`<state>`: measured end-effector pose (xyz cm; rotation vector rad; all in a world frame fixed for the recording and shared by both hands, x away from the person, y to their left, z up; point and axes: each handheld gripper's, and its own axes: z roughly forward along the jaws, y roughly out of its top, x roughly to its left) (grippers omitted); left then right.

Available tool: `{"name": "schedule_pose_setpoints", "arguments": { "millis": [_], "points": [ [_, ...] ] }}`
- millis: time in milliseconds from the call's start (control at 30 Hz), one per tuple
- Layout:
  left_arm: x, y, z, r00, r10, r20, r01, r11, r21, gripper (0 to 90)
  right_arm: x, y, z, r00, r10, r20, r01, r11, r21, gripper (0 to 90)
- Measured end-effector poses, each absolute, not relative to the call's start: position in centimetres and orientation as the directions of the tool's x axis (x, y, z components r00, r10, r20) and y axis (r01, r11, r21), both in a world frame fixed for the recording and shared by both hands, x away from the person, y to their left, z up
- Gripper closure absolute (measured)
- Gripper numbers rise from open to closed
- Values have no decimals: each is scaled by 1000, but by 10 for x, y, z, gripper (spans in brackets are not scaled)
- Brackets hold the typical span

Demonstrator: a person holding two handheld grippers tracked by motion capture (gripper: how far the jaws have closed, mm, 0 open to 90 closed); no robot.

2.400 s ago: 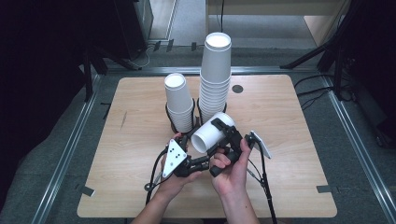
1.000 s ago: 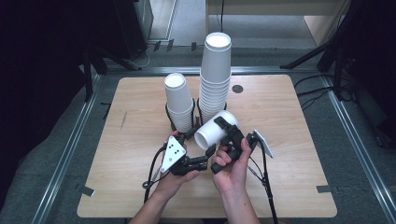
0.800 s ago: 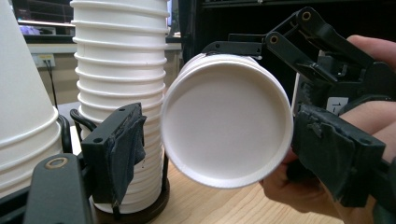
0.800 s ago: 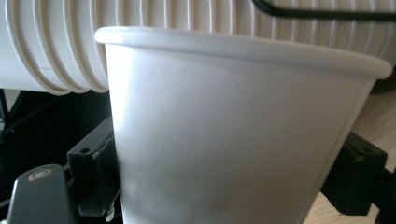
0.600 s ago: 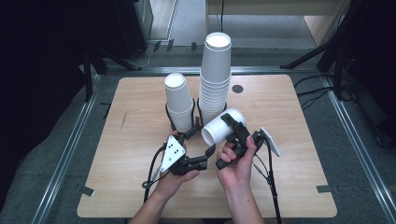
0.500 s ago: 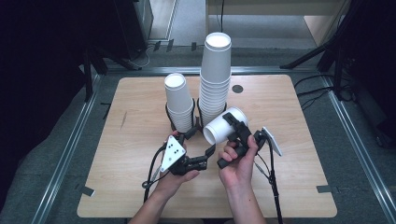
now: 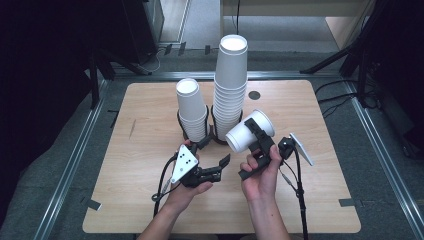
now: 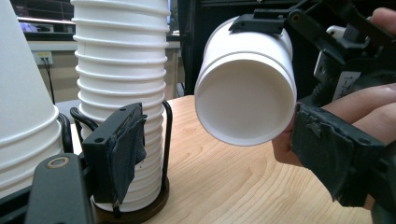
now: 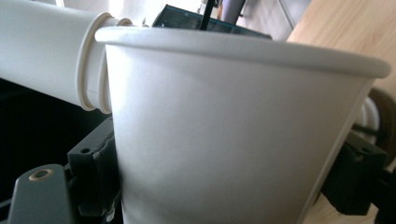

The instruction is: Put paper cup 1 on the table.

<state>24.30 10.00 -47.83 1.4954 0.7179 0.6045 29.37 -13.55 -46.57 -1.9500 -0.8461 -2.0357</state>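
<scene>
White paper cup [image 7: 248, 131], smooth, tapered

In the right gripper view the cup [image 9: 224, 140] hides most of the claw and runs off the bottom edge. In the left gripper view the short stack [image 8: 23, 107] is cut by the left edge.

the right gripper [image 7: 256, 139] clamps a white paper cup [image 7: 248, 131] lying on its side above the wooden table [image 7: 320, 200], just right of the tall cup stack [image 7: 230, 87]. the left gripper [image 7: 216, 155], jaws parted and empty, sits below the shorter stack [image 7: 192, 108].
</scene>
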Motion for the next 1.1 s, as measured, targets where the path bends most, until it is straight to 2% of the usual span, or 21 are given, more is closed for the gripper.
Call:
{"name": "schedule_pose_setpoints", "arguments": {
  "millis": [200,367,467,600,733,833,967,1100],
  "points": [
    [244,102,-478,660,749,-56,76,8,997,179,292,-138,-460,-119,363,924,472,-798,374,147],
    [244,102,-478,658,751,-58,78,8,997,179,291,-142,-457,-123,406,905,443,-794,416,147],
    [244,102,-478,657,751,-60,81,9,997,179,290,-145,-455,-145,433,890,426,-784,451,147],
    [245,103,-478,656,752,-63,87,8,996,178,287,-144,-449,-182,535,825,378,-737,561,148],
    [245,102,-478,657,751,-66,89,9,996,176,284,-144,-443,-238,560,793,336,-719,609,148],
    [245,103,-478,655,753,-67,90,10,996,175,284,-144,-438,-262,619,741,297,-679,672,148],
    [246,105,-479,650,756,-74,97,14,995,173,284,-144,-432,-275,742,612,218,-572,791,148],
    [246,106,-479,650,757,-74,97,14,995,172,285,-144,-429,-270,805,529,156,-505,849,148]
  ]
}}
